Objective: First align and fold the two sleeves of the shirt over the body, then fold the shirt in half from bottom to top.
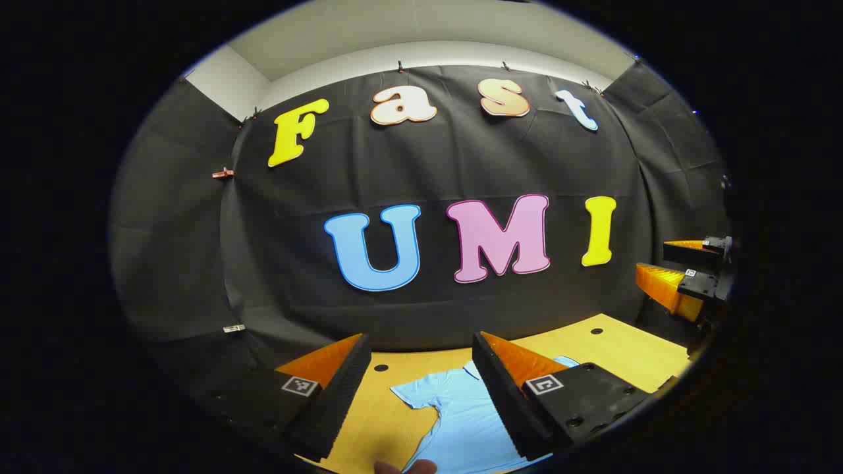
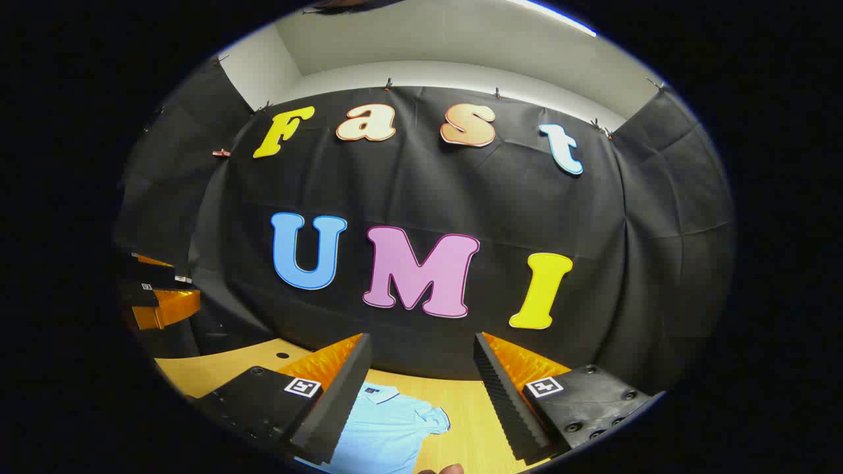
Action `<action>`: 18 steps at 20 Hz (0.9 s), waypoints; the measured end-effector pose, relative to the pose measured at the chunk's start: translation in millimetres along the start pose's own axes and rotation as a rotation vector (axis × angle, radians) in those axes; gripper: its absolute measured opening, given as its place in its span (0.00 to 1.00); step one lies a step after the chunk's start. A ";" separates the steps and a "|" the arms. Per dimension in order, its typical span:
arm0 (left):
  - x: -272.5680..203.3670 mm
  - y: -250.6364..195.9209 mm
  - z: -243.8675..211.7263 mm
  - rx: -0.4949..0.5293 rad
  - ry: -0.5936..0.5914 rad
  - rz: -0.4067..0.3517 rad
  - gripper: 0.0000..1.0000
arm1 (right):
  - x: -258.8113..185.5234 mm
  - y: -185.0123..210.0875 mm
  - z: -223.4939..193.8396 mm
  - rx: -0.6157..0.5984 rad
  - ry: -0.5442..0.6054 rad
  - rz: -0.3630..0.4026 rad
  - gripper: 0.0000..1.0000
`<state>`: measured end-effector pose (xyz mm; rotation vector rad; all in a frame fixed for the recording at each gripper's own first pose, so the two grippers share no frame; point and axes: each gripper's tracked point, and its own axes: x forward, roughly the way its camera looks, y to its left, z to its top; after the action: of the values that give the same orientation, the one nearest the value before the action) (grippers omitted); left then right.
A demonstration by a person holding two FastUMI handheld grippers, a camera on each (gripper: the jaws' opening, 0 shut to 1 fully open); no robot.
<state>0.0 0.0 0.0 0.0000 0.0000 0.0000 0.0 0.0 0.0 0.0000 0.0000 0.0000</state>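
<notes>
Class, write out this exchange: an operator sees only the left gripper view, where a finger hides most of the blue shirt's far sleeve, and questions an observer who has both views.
Operator: Is the sleeve behind my finger folded over the body?
Observer: No. That sleeve lies spread flat on the table, out to the side of the shirt.
Operator: Where is the right gripper aimed?
Observer: The right gripper is open, and the collar and that sleeve lie ahead between its fingers.
</notes>
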 end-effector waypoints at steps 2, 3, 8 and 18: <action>0.1 0.3 -2.3 0.002 0.007 -0.011 0.98 | -2.8 3.6 -2.5 0.002 0.011 0.002 0.95; -1.4 -0.2 -4.9 0.003 0.009 -0.017 0.98 | -4.1 5.6 -1.7 0.003 0.010 0.002 0.95; -1.2 -3.9 -7.3 0.008 0.009 -0.036 0.98 | -7.0 9.8 -2.8 -0.002 0.010 0.009 0.97; 2.8 -7.7 -11.8 0.017 0.019 -0.049 0.98 | -1.2 6.9 -3.9 0.005 0.010 0.009 0.97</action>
<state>2.8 -7.7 -11.8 0.0174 0.0189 -0.0494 -1.2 6.9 -3.9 0.0049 0.0102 0.0086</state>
